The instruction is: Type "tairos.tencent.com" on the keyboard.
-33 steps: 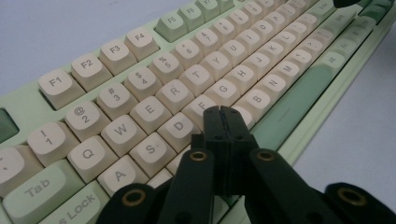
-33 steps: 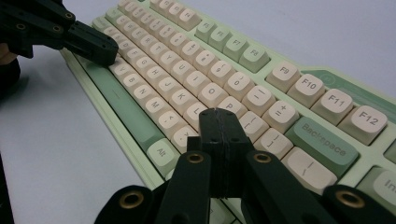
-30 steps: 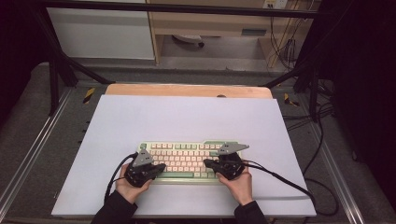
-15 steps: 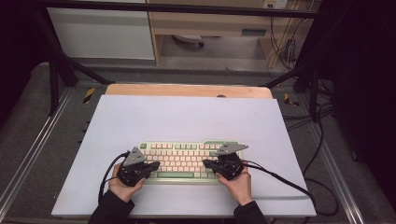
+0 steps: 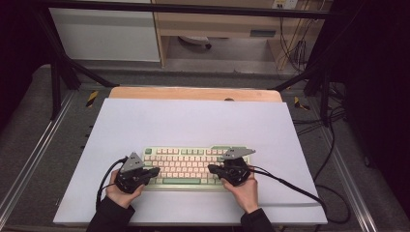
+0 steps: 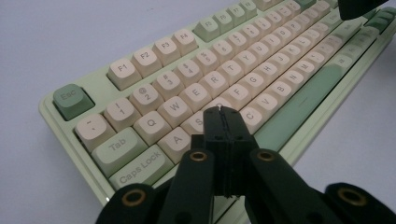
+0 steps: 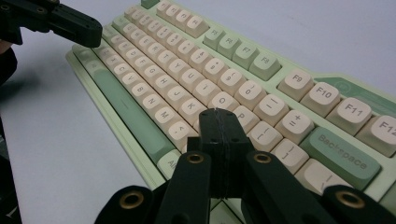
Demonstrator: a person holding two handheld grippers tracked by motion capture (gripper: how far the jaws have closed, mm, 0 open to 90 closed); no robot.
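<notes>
A lab: metal frame rails (image 5: 46, 145), trailing cables (image 5: 290, 53) and a paper-covered table (image 5: 193, 121).

Both forearms come in from the near edge, dark sleeves to the wrists. The left hand (image 5: 118, 192) holds the left gripper (image 5: 155, 170) pointing right and slightly far, its jaws pressed flat together. The right hand (image 5: 244, 191) holds the right gripper (image 5: 211, 167) pointing left, jaws likewise closed. The two tips face each other, well apart.

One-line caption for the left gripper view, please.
Shut left claw poised over the home-row keys of a pale green keyboard.
</notes>
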